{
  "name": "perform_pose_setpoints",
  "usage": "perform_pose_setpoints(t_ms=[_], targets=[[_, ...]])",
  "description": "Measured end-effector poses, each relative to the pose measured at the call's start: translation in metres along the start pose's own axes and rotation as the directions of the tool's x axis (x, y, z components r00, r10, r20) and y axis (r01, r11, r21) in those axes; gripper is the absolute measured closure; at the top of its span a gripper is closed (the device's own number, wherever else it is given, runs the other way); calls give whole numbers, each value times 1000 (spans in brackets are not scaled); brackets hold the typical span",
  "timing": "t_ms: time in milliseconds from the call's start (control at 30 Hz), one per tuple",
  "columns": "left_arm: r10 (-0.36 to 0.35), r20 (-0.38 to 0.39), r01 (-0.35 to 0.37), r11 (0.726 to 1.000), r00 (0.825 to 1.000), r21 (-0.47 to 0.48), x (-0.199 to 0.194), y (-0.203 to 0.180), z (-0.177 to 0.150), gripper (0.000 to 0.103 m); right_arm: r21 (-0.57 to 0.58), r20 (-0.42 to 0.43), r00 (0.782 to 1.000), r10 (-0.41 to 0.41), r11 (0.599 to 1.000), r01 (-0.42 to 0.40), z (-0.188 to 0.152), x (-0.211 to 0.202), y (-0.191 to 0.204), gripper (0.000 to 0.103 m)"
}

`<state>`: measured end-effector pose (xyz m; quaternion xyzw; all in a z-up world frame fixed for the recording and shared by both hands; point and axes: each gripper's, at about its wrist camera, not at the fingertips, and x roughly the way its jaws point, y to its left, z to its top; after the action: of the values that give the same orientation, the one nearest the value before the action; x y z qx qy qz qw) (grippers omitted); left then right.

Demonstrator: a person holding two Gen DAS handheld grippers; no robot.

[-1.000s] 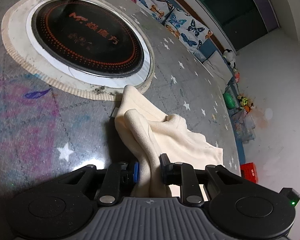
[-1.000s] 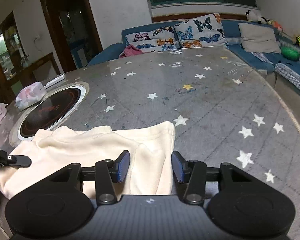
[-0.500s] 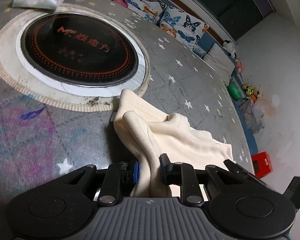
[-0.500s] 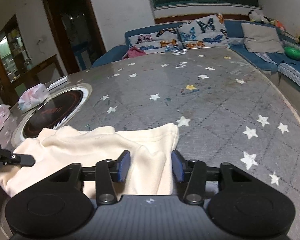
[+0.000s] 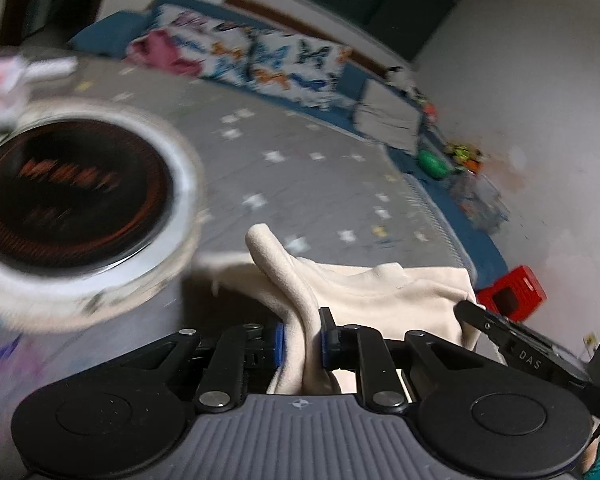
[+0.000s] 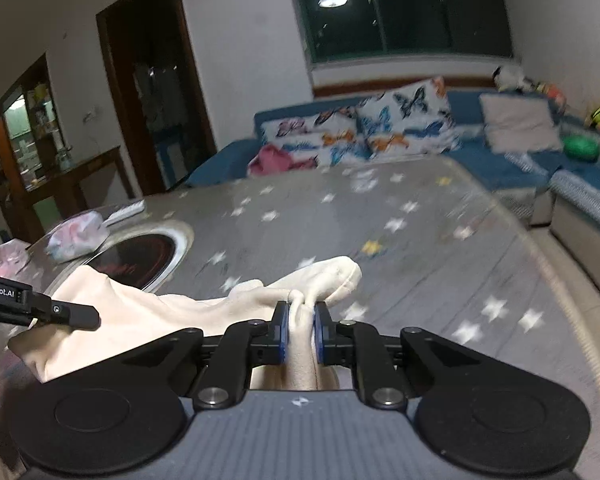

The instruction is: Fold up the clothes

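A cream garment [image 5: 380, 292] hangs between my two grippers above the grey star-patterned table [image 5: 300, 176]. My left gripper [image 5: 301, 338] is shut on a bunched fold of it at its left end. My right gripper [image 6: 299, 334] is shut on another bunched fold at its right end, and the cloth [image 6: 148, 312] stretches from there to the left. The right gripper's finger shows at the right edge of the left wrist view [image 5: 496, 328], and the left gripper's finger shows at the left edge of the right wrist view [image 6: 60, 314]. Both views are blurred by motion.
A round black induction cooktop [image 5: 68, 196] is set into the table at the left. A tissue pack [image 6: 76, 236] lies beside it. A blue sofa with butterfly cushions [image 6: 364, 132] stands behind the table. A red crate [image 5: 512, 296] sits on the floor at the right.
My right gripper has shut on the garment. Both grippers have lifted and tilted up, raising the garment off the table. The views now show more of the room.
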<state>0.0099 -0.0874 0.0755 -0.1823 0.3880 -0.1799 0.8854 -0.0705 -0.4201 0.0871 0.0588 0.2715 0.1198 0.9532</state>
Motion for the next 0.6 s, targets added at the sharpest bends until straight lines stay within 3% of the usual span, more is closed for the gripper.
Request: perform_pose_setpoints(t_ms=[333, 533, 600], targets=[[-86, -44, 92, 984, 995, 150, 73, -83, 9, 85, -21, 51, 975, -214, 976, 215, 32, -16, -59, 92], [-34, -119, 58, 977, 992, 203, 124, -101, -6, 84, -8, -8, 952, -307, 952, 307, 23, 7, -97, 92], [8, -126, 21, 974, 992, 224, 129, -99, -9, 73, 3, -47, 944, -325, 945, 326, 14, 18, -105, 91]])
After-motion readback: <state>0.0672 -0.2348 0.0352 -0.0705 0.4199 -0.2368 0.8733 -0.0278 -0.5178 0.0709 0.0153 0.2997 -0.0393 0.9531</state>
